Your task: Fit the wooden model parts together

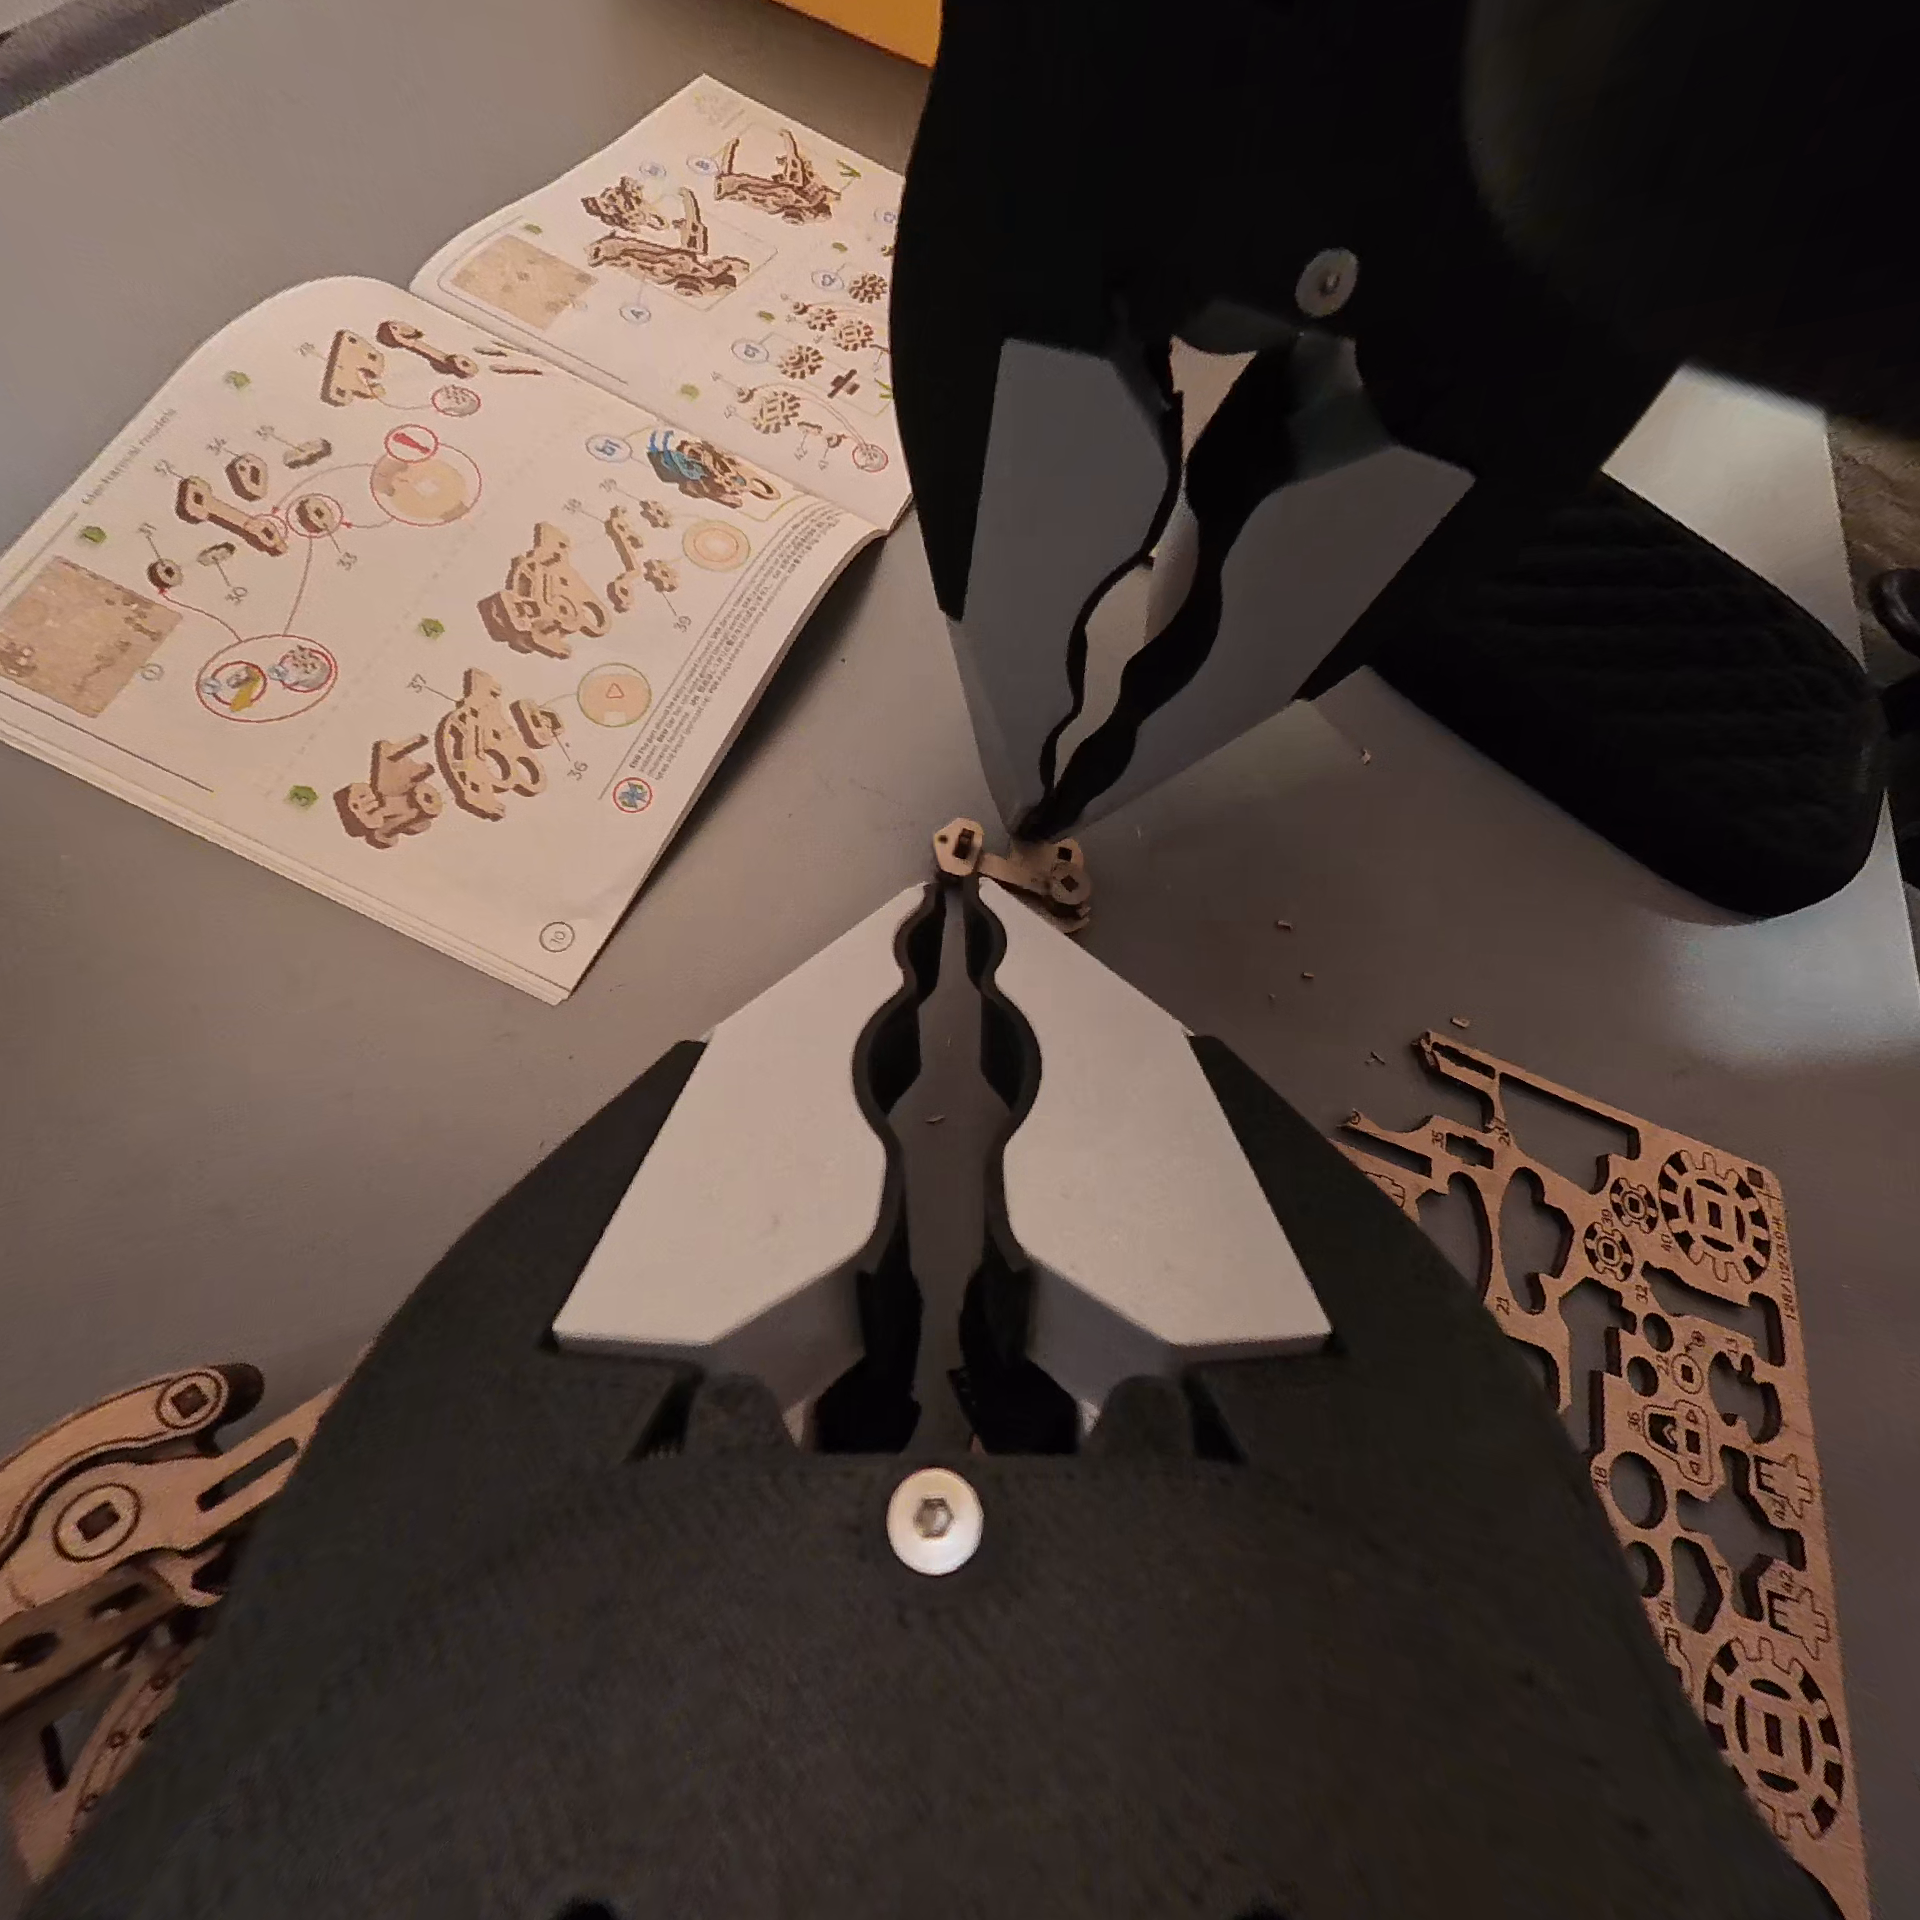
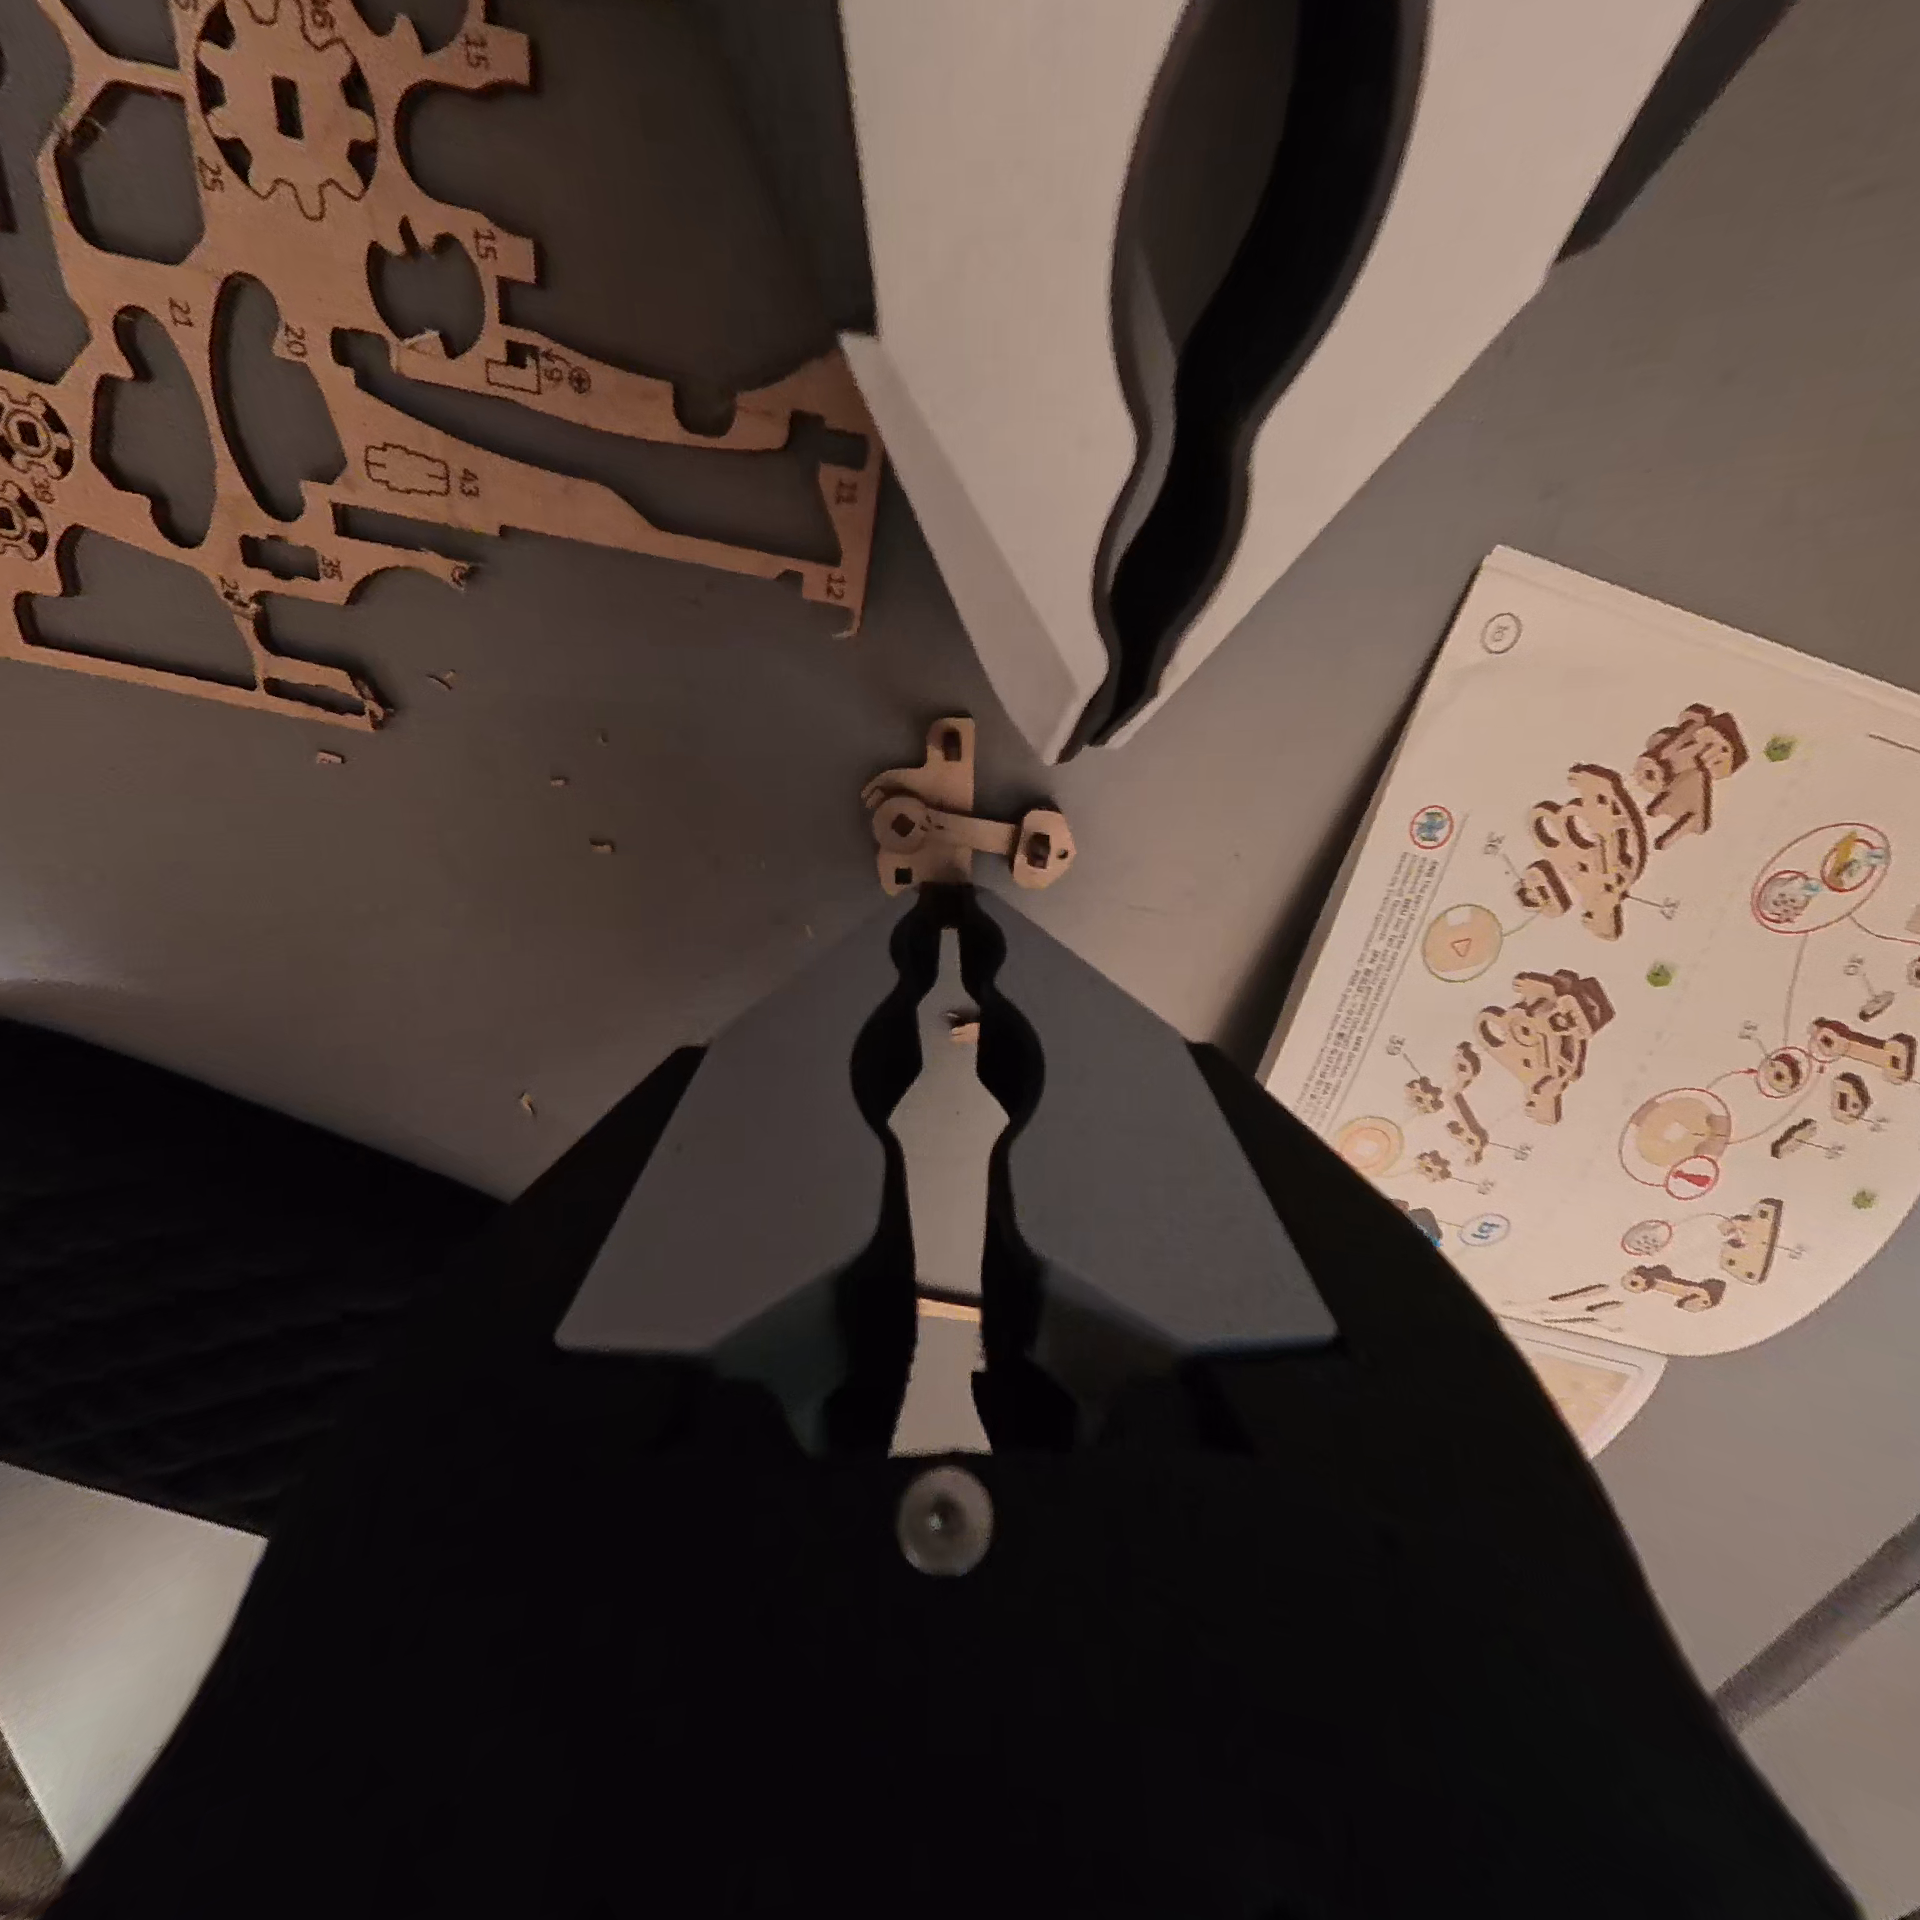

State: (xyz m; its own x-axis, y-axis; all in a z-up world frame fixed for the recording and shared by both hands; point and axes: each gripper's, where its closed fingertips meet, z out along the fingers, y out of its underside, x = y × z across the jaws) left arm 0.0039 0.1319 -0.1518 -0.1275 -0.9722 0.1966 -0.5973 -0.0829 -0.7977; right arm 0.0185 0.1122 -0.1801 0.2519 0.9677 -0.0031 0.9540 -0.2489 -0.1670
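Left wrist view: the left tongs (image 1: 953,881) pinch, tips nearly together, one end of a small wooden part (image 1: 1013,864) held just above the grey table (image 1: 260,1143). The right tongs (image 1: 1029,829) close on its far side. Left of the part lies an open booklet (image 1: 416,582); right of it, a cut-out sheet (image 1: 1621,1382).

Right wrist view: the right tongs (image 2: 940,896), narrow, grip the part's (image 2: 956,821) near edge. The left tongs (image 2: 1070,750) meet it from above. The sheet (image 2: 312,416) lies left of the part, the booklet (image 2: 1621,987) right.
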